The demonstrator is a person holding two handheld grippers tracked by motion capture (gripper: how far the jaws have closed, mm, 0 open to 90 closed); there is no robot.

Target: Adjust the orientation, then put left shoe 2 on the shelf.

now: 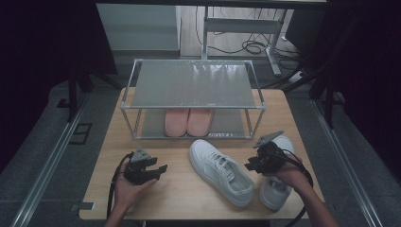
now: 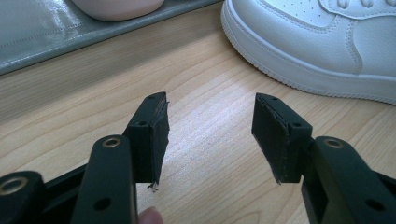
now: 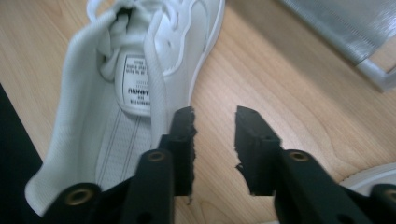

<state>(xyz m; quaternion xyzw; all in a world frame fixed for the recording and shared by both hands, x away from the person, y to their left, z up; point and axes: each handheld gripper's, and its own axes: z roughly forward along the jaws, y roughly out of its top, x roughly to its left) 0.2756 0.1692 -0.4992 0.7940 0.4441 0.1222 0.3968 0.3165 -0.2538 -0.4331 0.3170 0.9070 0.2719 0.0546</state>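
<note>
White sneakers were seen lying on the wooden table (image 1: 156,189), in front of a low metal shoe rack (image 1: 191,85). At the left of the high view, the left gripper (image 1: 163,168) was held in a hand (image 1: 126,189) just above the tabletop, its jaws spread wide with nothing between them; in the left gripper view only bare wood was seen between the pads (image 2: 152,135), with the toe of a sneaker (image 2: 317,42) beyond them. Pink slippers (image 1: 188,122) were stored side by side on the rack's lower shelf. Nearer the middle, the left sneaker (image 1: 220,172) was laid at an angle on the table, toe toward the rack. Just beside it, at the right, the right sneaker (image 1: 274,189) was partly covered by the right gripper (image 1: 248,166) and the hand (image 1: 291,172) carrying it. In the right gripper view, that gripper's jaws were seen parted, gripping nothing, above the wood right beside the outer sidewall of a white sneaker (image 3: 130,93), whose collar and tongue label were visible. No pad was seen pressing on the shoe.
</note>
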